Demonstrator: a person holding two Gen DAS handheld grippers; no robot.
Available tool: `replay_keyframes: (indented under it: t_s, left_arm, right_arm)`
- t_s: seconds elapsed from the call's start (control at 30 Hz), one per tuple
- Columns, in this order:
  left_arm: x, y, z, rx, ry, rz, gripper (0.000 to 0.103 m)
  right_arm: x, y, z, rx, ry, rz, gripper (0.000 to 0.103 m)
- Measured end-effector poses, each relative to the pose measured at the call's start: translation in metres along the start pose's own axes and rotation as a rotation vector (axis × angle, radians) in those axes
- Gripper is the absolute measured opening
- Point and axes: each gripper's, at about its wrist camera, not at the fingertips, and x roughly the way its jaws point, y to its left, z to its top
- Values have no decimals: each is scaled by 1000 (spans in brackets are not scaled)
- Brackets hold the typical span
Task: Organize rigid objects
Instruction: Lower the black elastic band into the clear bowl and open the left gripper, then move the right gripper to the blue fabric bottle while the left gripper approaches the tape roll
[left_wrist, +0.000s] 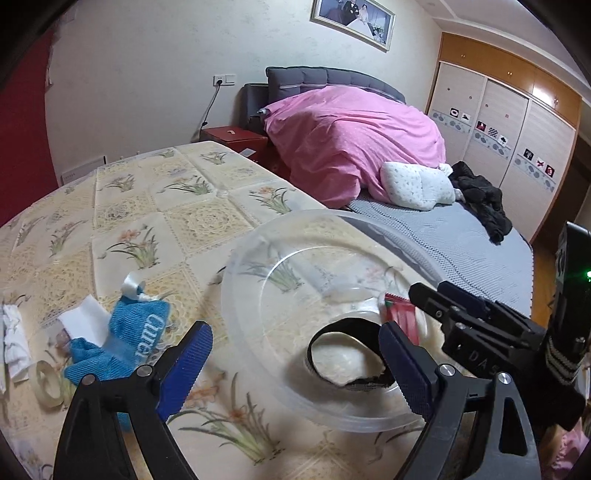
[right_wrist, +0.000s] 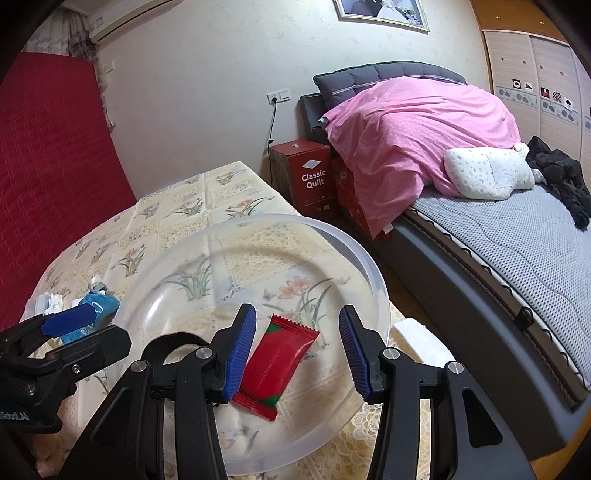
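1. Left gripper: jaws spread wide, nothing clamped; a black loop strap lies between the fingers, touching the right-hand pad.
2. Right gripper: jaws partly apart and holding nothing; a red snack packet lies below, between them, close to the left-hand pad.
3. Clear plastic bowl: beneath both grippers, containing strap and packet.
4. Blue cloth pouch and tape roll: left of the left gripper, on the floral tablecloth.

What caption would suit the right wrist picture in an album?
Open right hand-held gripper poised over a red snack packet lying in a clear plastic bowl.
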Motion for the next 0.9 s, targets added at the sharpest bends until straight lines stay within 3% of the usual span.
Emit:
replay_keyframes:
  t_s: [0.37, 0.47, 0.9]
  left_arm:
    - [-13, 17, -4, -45, -18, 46, 102]
    - [-18, 26, -5, -67, -23, 62, 102]
    - [-49, 70, -22, -135, -57, 167, 102]
  right_arm:
    - [-3, 14, -2, -32, -6, 20, 51]
    - [-5, 19, -2, -43, -14, 30, 56]
    - [-9, 51, -4, -93, -15, 105, 57]
